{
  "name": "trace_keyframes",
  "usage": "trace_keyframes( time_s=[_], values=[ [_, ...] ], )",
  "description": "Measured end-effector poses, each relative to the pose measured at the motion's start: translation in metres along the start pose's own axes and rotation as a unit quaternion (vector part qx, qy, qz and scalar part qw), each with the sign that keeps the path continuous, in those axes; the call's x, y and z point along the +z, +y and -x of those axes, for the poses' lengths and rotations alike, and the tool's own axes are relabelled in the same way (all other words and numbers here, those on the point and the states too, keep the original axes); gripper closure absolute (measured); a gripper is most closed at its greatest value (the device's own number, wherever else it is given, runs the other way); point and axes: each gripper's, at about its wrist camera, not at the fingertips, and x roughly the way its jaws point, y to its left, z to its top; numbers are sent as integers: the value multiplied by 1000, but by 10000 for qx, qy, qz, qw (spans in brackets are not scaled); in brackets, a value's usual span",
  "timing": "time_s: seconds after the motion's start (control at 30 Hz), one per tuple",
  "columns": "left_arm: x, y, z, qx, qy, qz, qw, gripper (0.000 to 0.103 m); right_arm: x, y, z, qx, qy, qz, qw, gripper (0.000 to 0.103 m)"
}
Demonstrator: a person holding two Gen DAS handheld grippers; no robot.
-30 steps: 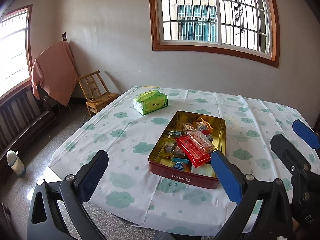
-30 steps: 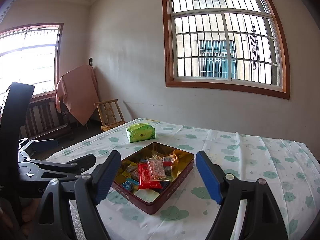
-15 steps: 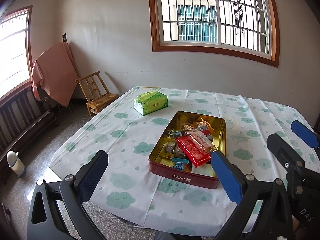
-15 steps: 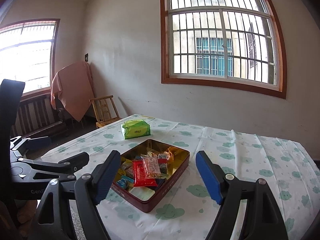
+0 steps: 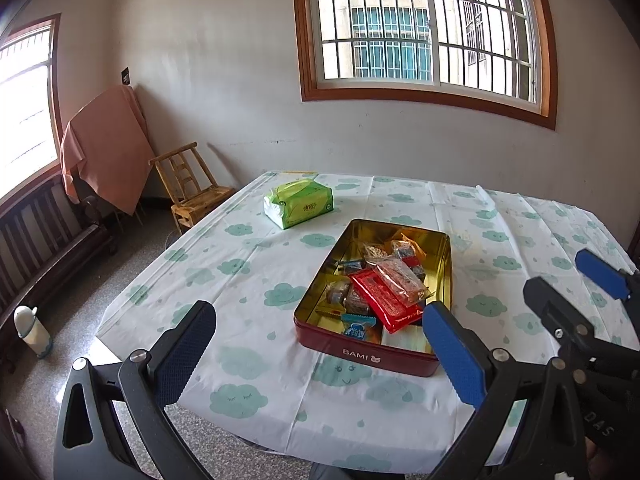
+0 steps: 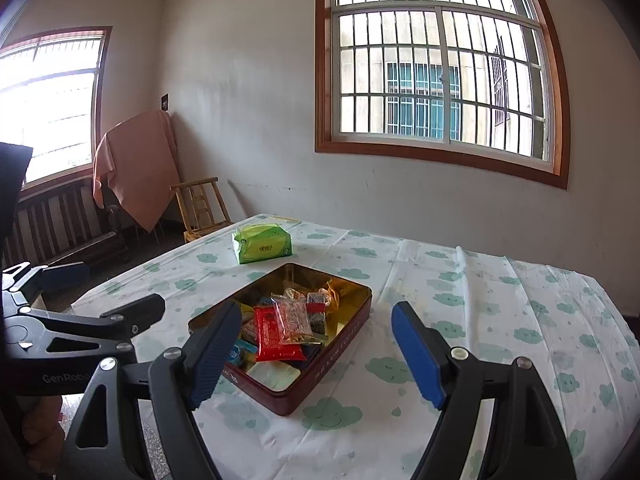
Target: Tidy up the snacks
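Left wrist view: the red tin (image 5: 372, 354) of snack packets (image 5: 386, 294) sits mid-table on the cloud-print cloth (image 5: 248, 264), long axis toward 1 o'clock — dead ahead of the left gripper (image 5: 320, 354), probably nearer. The right gripper (image 6: 316, 354) tilts down, tin at 11 o'clock. Both are spread and empty.

Daylight came through a wood-framed barred window (image 5: 424, 28) in the white plaster wall (image 5: 224, 80); a small wooden chair (image 5: 190, 192) stood on the speckled grey floor (image 5: 100, 280).
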Motion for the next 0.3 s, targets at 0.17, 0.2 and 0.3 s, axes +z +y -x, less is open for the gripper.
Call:
trace_keyframes(
  time_s=[0.17,0.2,0.3],
  values=[
    [7,-2,2,95,-117,14,9999,0,-8,-20,-14,-80,259,-109,9996,24],
    [10,-3,1,81,-77,-23,9999,0,-11,-29,-17,-124,330,-108,9993,24],
    [16,-7,-4,53,130,-88,9999,0,-26,-76,-37,-353,770,-222,9962,24]
  ],
)
